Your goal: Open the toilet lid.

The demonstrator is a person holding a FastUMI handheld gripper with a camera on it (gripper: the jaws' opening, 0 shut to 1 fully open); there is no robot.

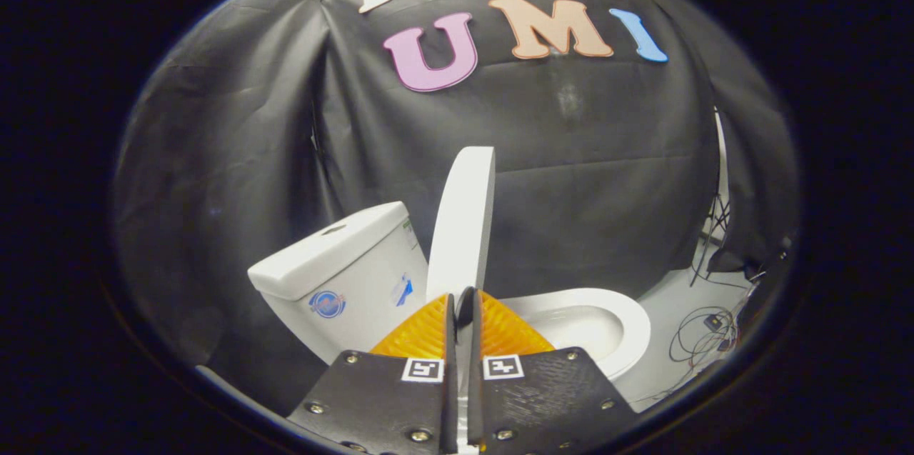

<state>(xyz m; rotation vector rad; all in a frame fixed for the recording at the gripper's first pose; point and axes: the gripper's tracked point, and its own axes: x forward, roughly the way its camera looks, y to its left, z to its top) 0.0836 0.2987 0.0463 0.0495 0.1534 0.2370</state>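
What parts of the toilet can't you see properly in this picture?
- Inside of the bowl, gripper view: the near part is hidden behind the gripper fingers, so any water is hidden too.
- Hinge of the raised lid: covered by the fingertips, which close on the lid's lower edge.
- Stickers on the tank: too small to make out.
- Base of the toilet and the floor under it: hidden by the gripper body.

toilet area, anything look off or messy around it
Nothing looks broken or spilled. The lid stands raised on edge between the gripper fingers, which pinch its rim. Loose cables lie tangled on the floor beside the bowl.
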